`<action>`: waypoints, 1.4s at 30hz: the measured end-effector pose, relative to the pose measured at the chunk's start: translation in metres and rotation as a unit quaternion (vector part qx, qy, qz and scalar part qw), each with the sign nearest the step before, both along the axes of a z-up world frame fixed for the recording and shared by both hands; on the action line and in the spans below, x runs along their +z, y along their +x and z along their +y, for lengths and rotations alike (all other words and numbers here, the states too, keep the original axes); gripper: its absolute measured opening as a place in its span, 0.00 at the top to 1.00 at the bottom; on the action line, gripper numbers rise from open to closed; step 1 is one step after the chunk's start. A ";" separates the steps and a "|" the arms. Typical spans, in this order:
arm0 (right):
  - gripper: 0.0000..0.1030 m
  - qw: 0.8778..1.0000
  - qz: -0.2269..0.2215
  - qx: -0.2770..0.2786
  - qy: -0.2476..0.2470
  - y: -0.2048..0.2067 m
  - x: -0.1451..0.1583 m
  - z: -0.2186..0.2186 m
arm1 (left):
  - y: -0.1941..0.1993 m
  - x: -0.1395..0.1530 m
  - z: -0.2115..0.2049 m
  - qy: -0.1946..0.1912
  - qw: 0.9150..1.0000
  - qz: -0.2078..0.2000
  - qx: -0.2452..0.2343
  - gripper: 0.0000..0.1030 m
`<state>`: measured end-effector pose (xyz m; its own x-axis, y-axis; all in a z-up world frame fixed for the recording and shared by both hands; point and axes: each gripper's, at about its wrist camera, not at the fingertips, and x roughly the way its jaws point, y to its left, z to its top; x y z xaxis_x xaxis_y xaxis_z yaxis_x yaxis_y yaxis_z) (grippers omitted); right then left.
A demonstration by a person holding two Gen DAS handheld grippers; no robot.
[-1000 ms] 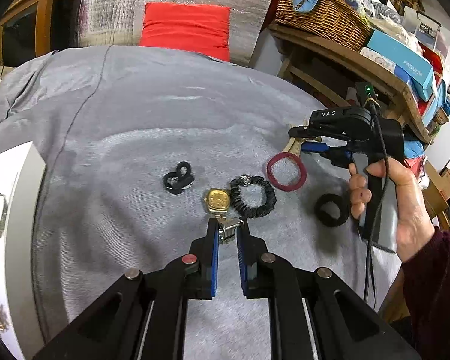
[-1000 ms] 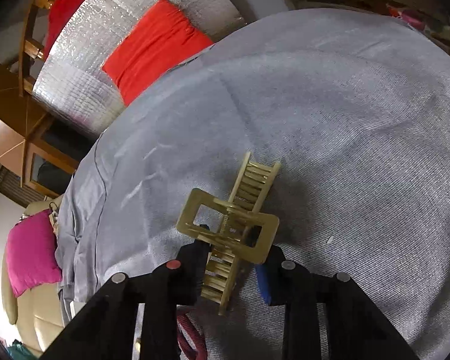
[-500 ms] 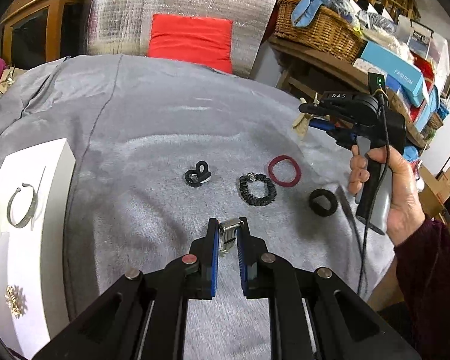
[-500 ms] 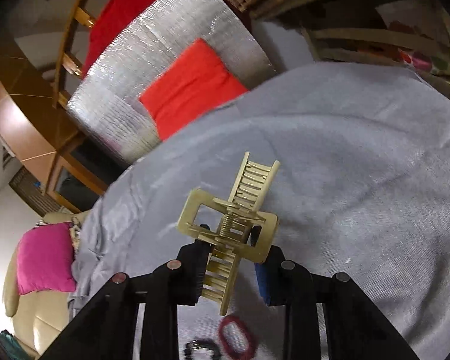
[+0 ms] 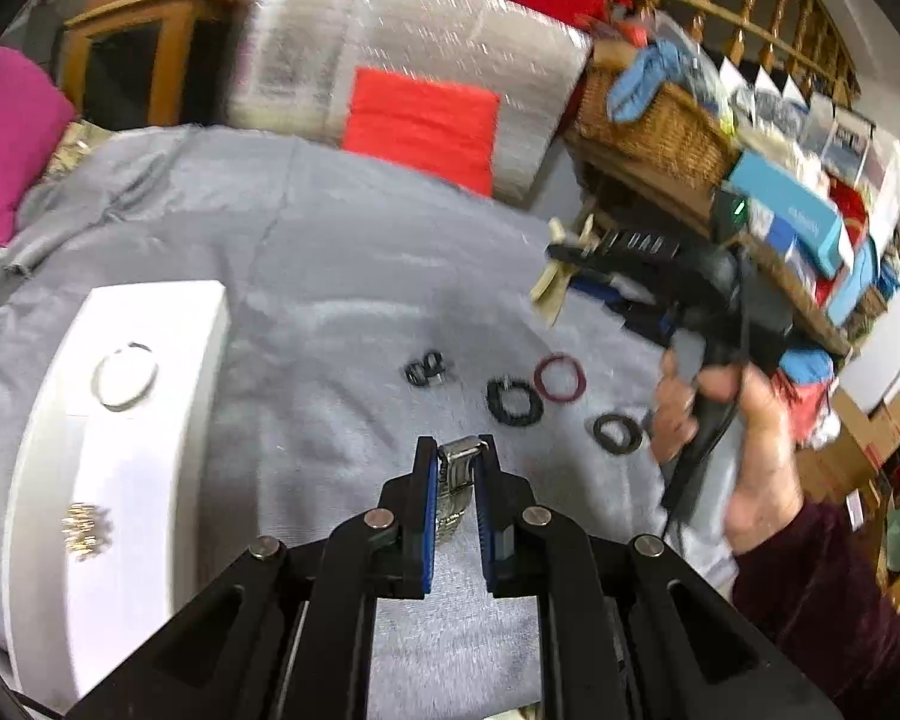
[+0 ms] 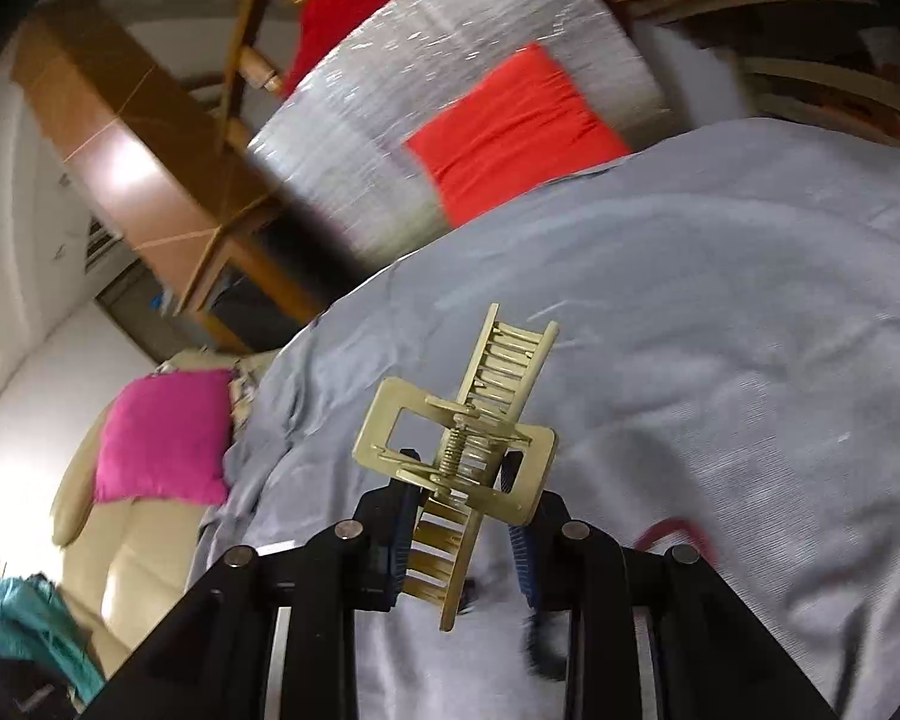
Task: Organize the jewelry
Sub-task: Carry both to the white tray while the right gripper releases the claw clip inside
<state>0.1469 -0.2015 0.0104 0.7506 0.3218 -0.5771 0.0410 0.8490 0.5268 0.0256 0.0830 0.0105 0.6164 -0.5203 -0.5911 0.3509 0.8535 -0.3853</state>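
My left gripper [image 5: 455, 474] is shut on a metal watch band [image 5: 453, 480] and holds it above the grey cloth; the watch face is hidden. My right gripper [image 6: 459, 492] is shut on a gold claw hair clip [image 6: 459, 438], held in the air; it also shows in the left wrist view [image 5: 555, 282], raised at right. A white tray [image 5: 168, 312] at left holds a silver bangle [image 5: 125, 375] and a sparkly brooch [image 5: 84, 531]. On the cloth lie a black knotted tie [image 5: 426, 369], a black beaded scrunchie [image 5: 514, 402], a maroon ring tie [image 5: 560, 378] and a black tie [image 5: 617, 433].
A grey cloth [image 5: 342, 276] covers the round table. A red cushion [image 5: 420, 120] and silver padding stand behind. A wooden shelf with a wicker basket [image 5: 648, 120] and boxes is at right. A pink cushion [image 6: 162, 438] lies on a beige sofa.
My left gripper has lifted the watch off the cloth and pulled back and up; the tray has come more into view. My right gripper has risen and tilted with the clip.
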 end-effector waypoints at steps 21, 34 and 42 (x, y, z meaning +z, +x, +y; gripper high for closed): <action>0.71 0.965 0.010 0.263 0.018 -0.016 -0.020 0.244 | -0.049 0.022 0.154 0.039 0.986 -0.015 0.162 0.88; 0.71 0.924 0.119 0.359 -0.056 -0.010 -0.073 0.314 | -0.032 -0.037 0.170 0.032 0.986 0.055 0.157 0.88; 0.71 0.898 0.165 0.399 -0.082 0.006 -0.095 0.333 | -0.022 -0.046 0.174 0.045 0.984 0.077 0.152 0.88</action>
<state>0.1525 0.1319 -0.0842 0.0981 0.5716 -0.8146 -0.4847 0.7424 0.4625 0.0033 0.2566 -0.0356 0.6352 -0.2665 -0.7249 0.0180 0.9434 -0.3311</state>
